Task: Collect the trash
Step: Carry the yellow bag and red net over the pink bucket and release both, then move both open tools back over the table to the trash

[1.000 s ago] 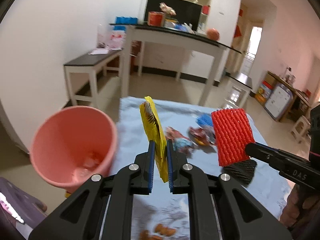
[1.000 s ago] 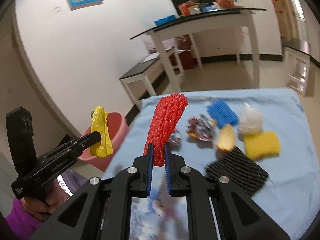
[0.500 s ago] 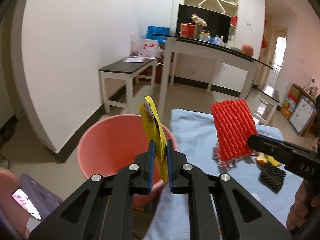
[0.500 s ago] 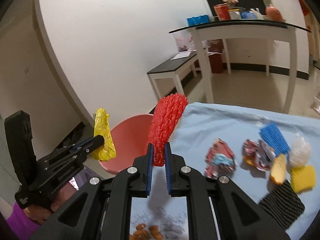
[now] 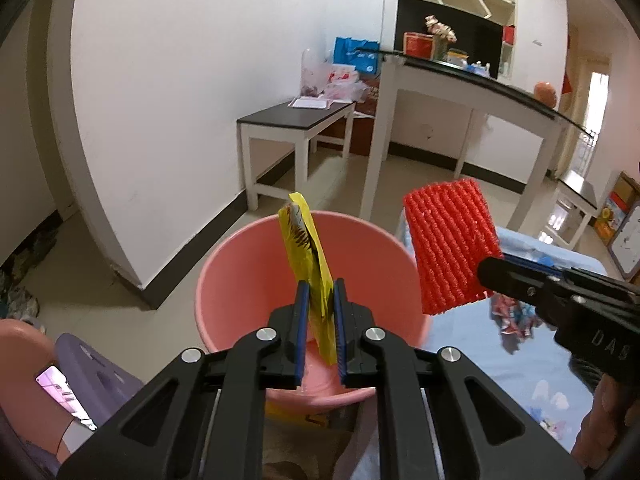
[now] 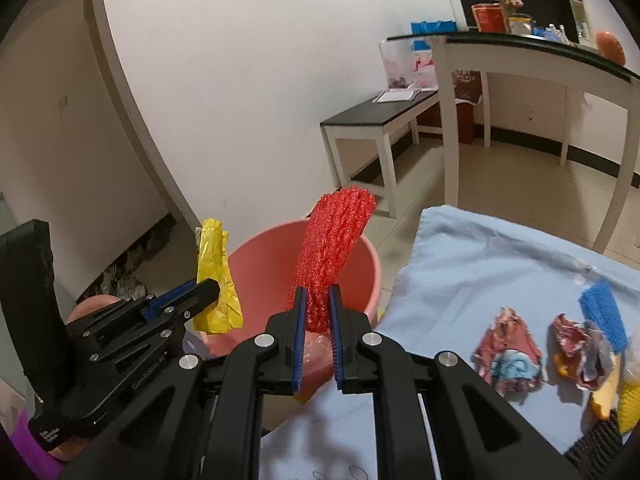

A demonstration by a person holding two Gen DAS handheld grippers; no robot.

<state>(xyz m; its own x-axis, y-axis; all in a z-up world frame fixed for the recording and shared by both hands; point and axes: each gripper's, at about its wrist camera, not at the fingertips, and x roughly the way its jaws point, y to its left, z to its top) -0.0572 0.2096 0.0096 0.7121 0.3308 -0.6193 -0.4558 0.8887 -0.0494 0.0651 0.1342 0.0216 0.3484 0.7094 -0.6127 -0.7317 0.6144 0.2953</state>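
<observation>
left gripper (image 5: 319,322) clamped on yellow wrapper (image 5: 308,256), right gripper (image 6: 316,330) clamped on red foam net (image 6: 334,256), both over pink bucket (image 5: 240,276). both look light and floppy; low-end pinches look adequate.

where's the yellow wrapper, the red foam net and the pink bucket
yellow wrapper (image 5: 306,248): left wrist view, upper half
red foam net (image 6: 334,252): right wrist view, mid-length
pink bucket (image 5: 240,280): left wrist view, inner wall
</observation>
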